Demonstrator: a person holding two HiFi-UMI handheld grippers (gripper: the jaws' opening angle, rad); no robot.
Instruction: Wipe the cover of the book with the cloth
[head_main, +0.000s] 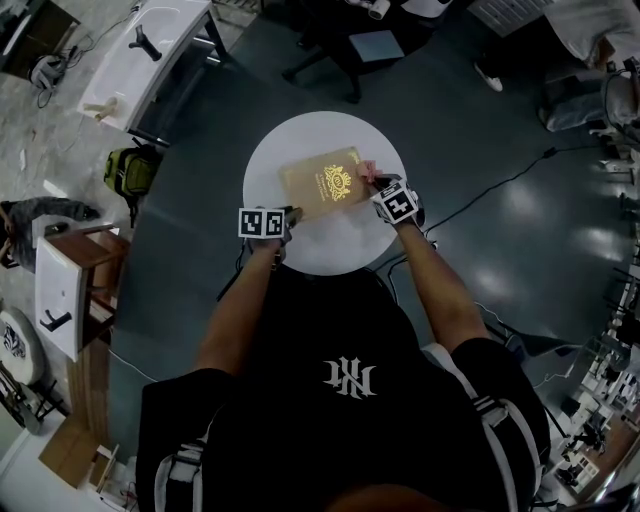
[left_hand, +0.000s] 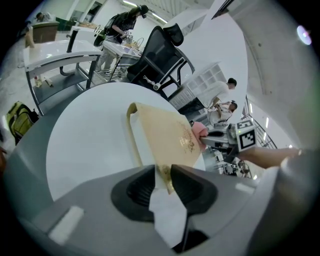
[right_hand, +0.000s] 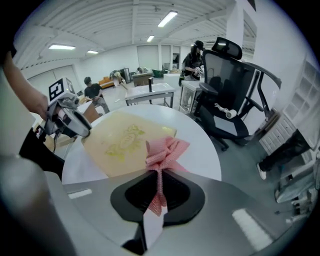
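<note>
A tan book (head_main: 325, 183) with a gold emblem lies on the round white table (head_main: 330, 245). My left gripper (head_main: 291, 213) is shut on the book's near left corner; in the left gripper view the cover (left_hand: 167, 135) runs between its jaws (left_hand: 162, 178). My right gripper (head_main: 376, 184) is shut on a bunched pink cloth (head_main: 367, 171) at the book's right edge. In the right gripper view the cloth (right_hand: 165, 150) sticks out past the jaws (right_hand: 160, 176) and rests on the cover (right_hand: 120, 142), with the left gripper (right_hand: 67, 120) holding the far side.
A black office chair (right_hand: 235, 85) stands beyond the table. A black cable (head_main: 500, 185) crosses the dark floor on the right. A green backpack (head_main: 130, 170) and white desks (head_main: 150, 50) are on the left. People stand further back in the room (left_hand: 125, 22).
</note>
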